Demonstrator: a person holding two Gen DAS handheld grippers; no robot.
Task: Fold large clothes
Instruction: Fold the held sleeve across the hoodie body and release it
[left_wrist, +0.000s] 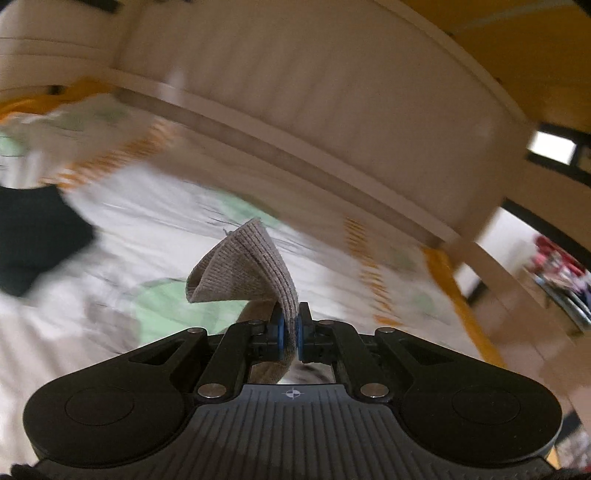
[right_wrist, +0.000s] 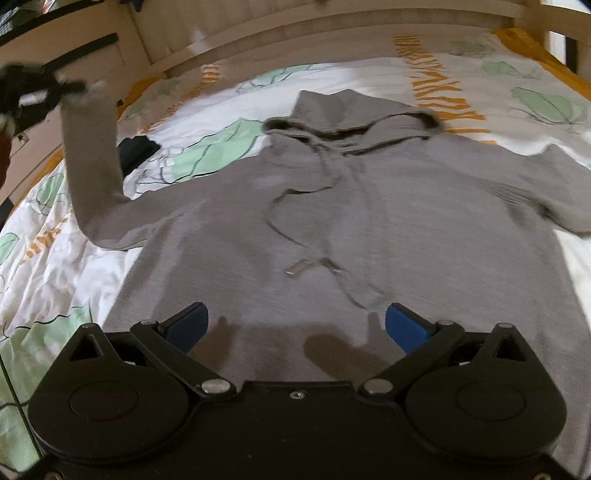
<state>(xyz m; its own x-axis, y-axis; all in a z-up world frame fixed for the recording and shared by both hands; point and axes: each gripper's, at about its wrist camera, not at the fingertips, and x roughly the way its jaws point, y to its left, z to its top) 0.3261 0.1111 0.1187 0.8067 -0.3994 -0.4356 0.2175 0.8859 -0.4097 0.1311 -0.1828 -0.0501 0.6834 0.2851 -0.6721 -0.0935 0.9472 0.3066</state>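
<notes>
Grey hoodie flat on bedsheet

Grey hoodie is soft matt knit (cuff ribbed); bedsheet crumpled cotton.

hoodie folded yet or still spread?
Mostly spread. The hoodie lies flat, front up, on the bedsheet, hood at the far end. Only one sleeve is raised, its cuff pinched in the left gripper.

A bed sheet, white with green leaves and orange stripes, spreads beyond the tongs. A dark cloth lies on it far left. A pale headboard stands beyond.
</notes>
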